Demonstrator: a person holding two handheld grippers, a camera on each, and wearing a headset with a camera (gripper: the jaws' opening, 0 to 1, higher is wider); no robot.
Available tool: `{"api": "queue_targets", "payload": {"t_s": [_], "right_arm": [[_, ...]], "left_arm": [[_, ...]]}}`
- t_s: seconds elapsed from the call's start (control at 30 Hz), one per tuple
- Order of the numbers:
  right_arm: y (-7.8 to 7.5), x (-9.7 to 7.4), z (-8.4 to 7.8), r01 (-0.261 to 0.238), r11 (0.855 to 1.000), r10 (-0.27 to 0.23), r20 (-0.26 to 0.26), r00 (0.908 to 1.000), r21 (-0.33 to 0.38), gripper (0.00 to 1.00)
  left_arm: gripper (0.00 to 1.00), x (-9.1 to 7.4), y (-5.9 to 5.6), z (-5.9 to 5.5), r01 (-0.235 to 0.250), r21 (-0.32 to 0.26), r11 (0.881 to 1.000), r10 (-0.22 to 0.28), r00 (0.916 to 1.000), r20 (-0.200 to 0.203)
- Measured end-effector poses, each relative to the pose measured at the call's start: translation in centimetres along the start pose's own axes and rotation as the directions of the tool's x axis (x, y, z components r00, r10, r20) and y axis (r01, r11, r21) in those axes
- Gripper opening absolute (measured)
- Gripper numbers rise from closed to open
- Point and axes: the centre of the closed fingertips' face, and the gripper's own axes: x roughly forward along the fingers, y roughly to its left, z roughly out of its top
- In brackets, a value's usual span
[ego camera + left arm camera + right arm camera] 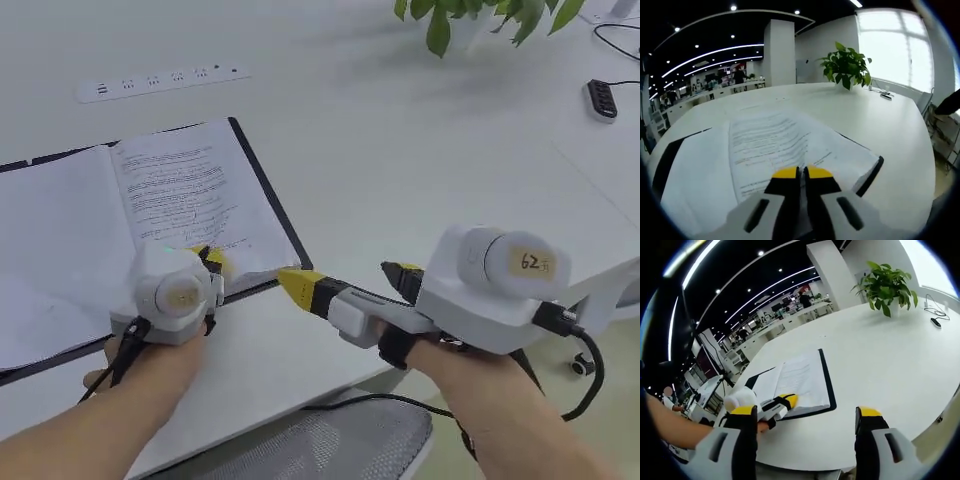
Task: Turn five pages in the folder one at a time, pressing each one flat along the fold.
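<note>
folder: open flat on the worktop, black cover edge showing past the paper. It sits left of centre in the head view, near the front edge.
right page: printed text, lies flat, no sheet lifted.
left page: blank side up, slight bow near the front.
fold: runs front to back between the two pages; neither tongs is on it.
left tongs: at the near outer corner of the right page, clenched, yellow tips together. Can't tell if a sheet edge is caught between them or if they just rest on the paper.
right tongs: released, jaws wide apart, hovering over bare worktop just right of the folder, touching nothing.
step (my read): start of a page turn, with the left tongs working the corner to separate one sheet. Turn count can't be read from the pages.
next move needs: confirm it's a single sheet, lift the corner, swing it over the fold to the left stack, then run the tongs down along the fold to flatten it. The right tongs is free to pin the right stack or do the pressing.
risk: picking up two sheets at once, or creasing the corner.
rest: plant and power strip at the far side, well apart from the work.
</note>
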Motion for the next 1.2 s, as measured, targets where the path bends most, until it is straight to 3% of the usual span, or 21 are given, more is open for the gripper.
{"api": "queue_targets", "payload": {"t_s": [0.07,0.13,0.27,0.37,0.4,0.43,0.53,0.73,0.9,1.2], "right_arm": [[0.1,0.4,0.0,-0.007,1.0,0.007,-0.002,1.0,0.0,0.78],[0.2,0.6,0.0,-0.012,1.0,0.012,-0.005,0.9999,-0.001,0.76],[1.3,2.1,0.1,-0.064,0.998,0.064,-0.01,0.9979,-0.014,0.67],[3.0,3.8,-0.8,-0.141,0.99,0.143,-0.063,0.9877,0.029,0.55],[3.6,4.5,-1.3,-0.163,0.983,0.169,-0.084,0.982,0.079,0.52],[3.7,5.0,-1.6,-0.159,0.981,0.171,-0.103,0.98,0.109,0.51],[4.0,6.6,-1.6,-0.178,0.98,0.187,-0.108,0.9764,0.083,0.48],[4.5,9.5,-2.8,-0.188,0.959,0.219,-0.132,0.9668,0.211,0.4],[5.3,10.8,-3.9,-0.197,0.945,0.242,-0.153,0.9581,0.261,0.39],[5.1,12.3,-4.4,-0.173,0.933,0.23,-0.151,0.9614,0.315,0.38]], "left_arm": [[0.03,0.0,0.1,0.0,-0.013,-0.046,0.999,0.013,0.9999,-0.007],[0.02,0.1,0.2,0.0,-0.013,-0.128,0.992,0.012,0.9998,-0.013],[0.0,-0.1,0.4,0.3,-0.007,-0.173,0.985,0.002,0.9996,-0.029],[0.0,-0.3,0.2,0.4,-0.003,-0.166,0.986,-0.002,0.9996,-0.029],[0.0,-0.3,0.2,0.4,-0.001,-0.167,0.986,-0.004,0.9996,-0.028],[0.0,-0.3,0.1,0.4,0.0,-0.166,0.986,-0.004,0.9996,-0.028],[0.0,-0.2,0.2,0.4,0.002,-0.157,0.988,-0.006,0.9997,-0.026],[0.0,0.0,0.4,0.3,0.003,-0.156,0.988,-0.006,0.9998,-0.021],[0.0,0.0,0.4,0.1,0.004,-0.163,0.987,-0.007,0.9998,-0.018],[0.0,0.0,0.4,0.1,0.004,-0.167,0.986,-0.007,0.9999,-0.012]]}}
